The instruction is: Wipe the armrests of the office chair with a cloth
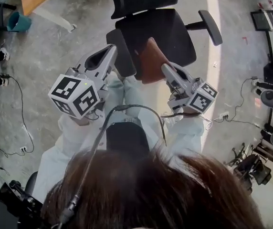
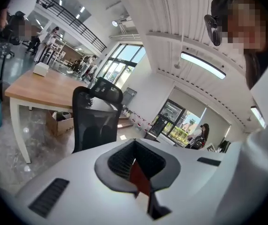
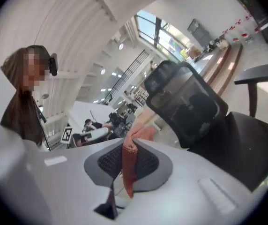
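Office chair (image 1: pixel 160 30) dead ahead, and the near armrest (image 1: pixel 122 56) runs lengthwise away from the person, sitting between both claws. The rust cloth (image 1: pixel 151 61) hangs just beside it, over the seat. Right claw (image 1: pixel 166 69) is clenched on the cloth; left claw (image 1: pixel 111 49) is clamped on what looks like a sliver of it. I'd sweep leftward.

Grey polished floor (image 1: pixel 55 46), wooden table (image 2: pixel 35 86) with white legs, teal bin (image 1: pixel 18 21) — tall windows (image 2: pixel 124 62), strip lights (image 2: pixel 204 64) overhead
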{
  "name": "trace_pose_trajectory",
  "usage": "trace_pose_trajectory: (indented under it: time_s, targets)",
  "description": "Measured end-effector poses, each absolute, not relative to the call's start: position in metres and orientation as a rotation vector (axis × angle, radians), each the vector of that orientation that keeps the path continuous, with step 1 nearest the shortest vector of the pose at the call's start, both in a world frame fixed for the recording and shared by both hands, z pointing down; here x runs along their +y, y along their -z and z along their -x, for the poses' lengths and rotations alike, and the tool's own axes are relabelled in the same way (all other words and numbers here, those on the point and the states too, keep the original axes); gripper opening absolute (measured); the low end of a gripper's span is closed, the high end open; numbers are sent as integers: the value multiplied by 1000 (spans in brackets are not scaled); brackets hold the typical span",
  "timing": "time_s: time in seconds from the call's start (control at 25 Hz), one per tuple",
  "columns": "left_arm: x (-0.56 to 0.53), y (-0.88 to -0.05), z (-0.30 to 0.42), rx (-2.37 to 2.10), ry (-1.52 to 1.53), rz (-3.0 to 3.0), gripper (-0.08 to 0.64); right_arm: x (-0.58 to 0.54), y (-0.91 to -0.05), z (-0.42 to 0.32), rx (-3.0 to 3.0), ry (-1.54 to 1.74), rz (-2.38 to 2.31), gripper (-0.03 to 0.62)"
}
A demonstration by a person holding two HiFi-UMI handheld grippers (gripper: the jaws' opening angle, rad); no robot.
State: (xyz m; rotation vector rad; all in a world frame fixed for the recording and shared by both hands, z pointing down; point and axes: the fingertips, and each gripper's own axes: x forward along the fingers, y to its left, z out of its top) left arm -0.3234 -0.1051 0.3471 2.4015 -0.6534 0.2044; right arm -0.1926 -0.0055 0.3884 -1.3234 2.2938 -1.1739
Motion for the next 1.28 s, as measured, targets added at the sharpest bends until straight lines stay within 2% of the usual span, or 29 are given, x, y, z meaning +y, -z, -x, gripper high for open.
trace_pose_trajectory:
  time_s: [0.36, 0.6, 0.96, 1.12, 1.28]
  targets:
    - [-59, -336, 202, -447, -264, -2491, 3, 79, -325, 4, 1831, 903, 1624, 25]
    - [10, -333, 53, -403, -273, -2526, 3, 172, -318, -150, 1730, 822, 1707, 25]
    - [97, -313, -170, -298, -211, -2574, 3, 276, -290, -312, 1768, 745, 1869, 25]
    - [121, -300, -237, -219, -262, -2605, 3, 293, -285, -363, 1760, 706, 1900, 25]
    - [122, -289, -250, -213, -272, -2629, 3, 286, -281, -368, 1751, 696, 1882, 25]
